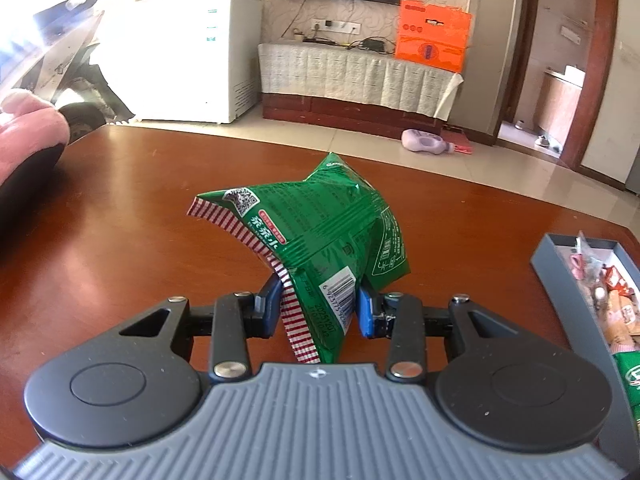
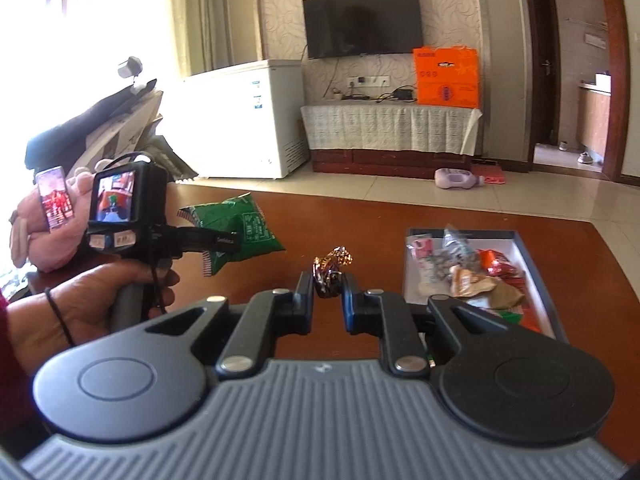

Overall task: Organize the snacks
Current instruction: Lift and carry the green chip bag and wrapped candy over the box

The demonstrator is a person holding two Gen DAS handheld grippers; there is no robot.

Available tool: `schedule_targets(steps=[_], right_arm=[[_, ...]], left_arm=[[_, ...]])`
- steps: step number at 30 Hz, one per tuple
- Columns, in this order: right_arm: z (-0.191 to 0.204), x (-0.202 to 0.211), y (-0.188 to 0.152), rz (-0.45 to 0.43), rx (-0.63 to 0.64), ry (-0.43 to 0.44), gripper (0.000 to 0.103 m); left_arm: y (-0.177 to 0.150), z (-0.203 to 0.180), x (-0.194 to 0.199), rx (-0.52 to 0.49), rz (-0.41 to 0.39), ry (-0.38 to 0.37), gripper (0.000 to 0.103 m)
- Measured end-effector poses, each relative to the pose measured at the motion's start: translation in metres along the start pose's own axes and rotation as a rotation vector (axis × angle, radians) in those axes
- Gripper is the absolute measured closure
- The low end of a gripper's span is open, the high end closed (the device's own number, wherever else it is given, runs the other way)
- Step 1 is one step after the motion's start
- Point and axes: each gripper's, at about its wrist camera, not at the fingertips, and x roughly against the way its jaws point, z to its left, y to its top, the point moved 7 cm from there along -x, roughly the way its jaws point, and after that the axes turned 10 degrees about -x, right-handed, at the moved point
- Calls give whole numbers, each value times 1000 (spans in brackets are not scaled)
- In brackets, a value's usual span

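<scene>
left gripper (image 1: 318,304) pinches green packet (image 1: 320,232) | right gripper (image 2: 326,300) pinches candy (image 2: 330,270), label unreadable

Glossy crinkled foil snack bag (image 1: 320,240); polished wood table (image 1: 120,220); matt ribbed plastic gripper (image 1: 318,308); shiny foil candy (image 2: 330,270) at 12.

Beyond the brown desk (image 1: 120,220), a white chest freezer (image 2: 248,116) stands far left, a dark TV (image 2: 362,22) hangs above a cloth-covered cabinet (image 2: 388,128) bearing 1 orange box (image 2: 446,76), and a purple bottle (image 1: 426,142) lies on the floor.
</scene>
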Motion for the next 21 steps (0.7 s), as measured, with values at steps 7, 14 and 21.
schedule_targets(steps=[7,14,21], right_arm=[[-15,13,2,-20,-29,-23,86],[-35,25,3,-42,-54,-68,86],[-70,23,4,-32,-82,-151,86]], left_arm=[[-2,-28,5,-23,-4,-19,60],[8,-56,21,-35,-53,-70,60],[19,-109,55,-99,-142,-195,60]])
